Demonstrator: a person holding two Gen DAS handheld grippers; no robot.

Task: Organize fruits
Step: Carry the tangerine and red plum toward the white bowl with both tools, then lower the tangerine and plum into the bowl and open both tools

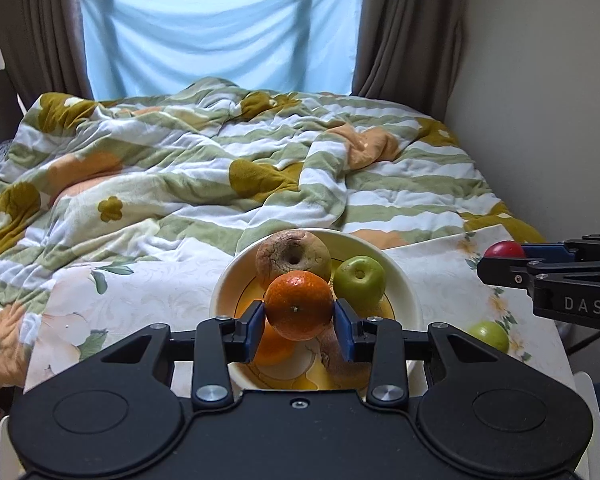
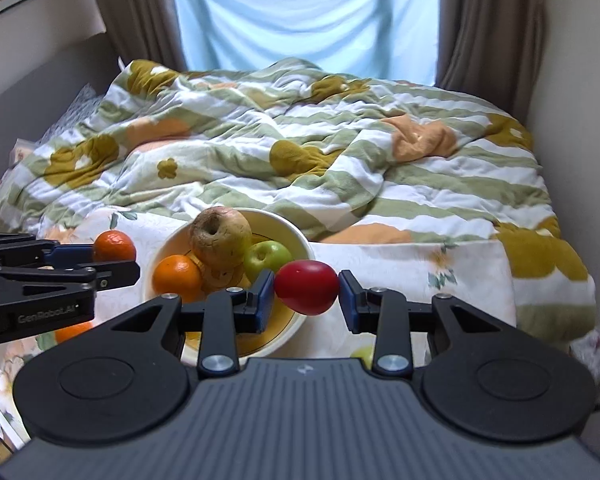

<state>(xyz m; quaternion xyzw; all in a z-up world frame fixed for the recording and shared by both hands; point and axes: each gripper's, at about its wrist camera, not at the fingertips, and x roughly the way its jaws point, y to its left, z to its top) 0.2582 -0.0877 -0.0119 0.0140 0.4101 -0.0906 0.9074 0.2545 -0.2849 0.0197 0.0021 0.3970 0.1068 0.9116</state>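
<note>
My left claw [image 1: 299, 311] grips an orange [image 1: 299, 306] between its blue pads, held above the near part of the cream bowl [image 1: 404, 280]. My right claw [image 2: 306, 294] has a red fruit [image 2: 307, 287] between its pads; the left pad touches it, but whether the right pad presses it I cannot tell, since a thin gap seems to show there. The red fruit hangs just past the bowl's right rim.

In the bowl lie a wrinkled brown apple [image 1: 293, 255], a green apple [image 1: 359, 282] and a second orange [image 2: 177, 277], which my left claw mostly hides in its own view. Another green apple [image 1: 489, 335] sits on the flowered tabletop [image 1: 152, 292] right of the bowl, partly cut off by my right claw. An orange shape under my left claw is too hidden to name. The quilt-covered bed [image 1: 220, 152] lies beyond.
</note>
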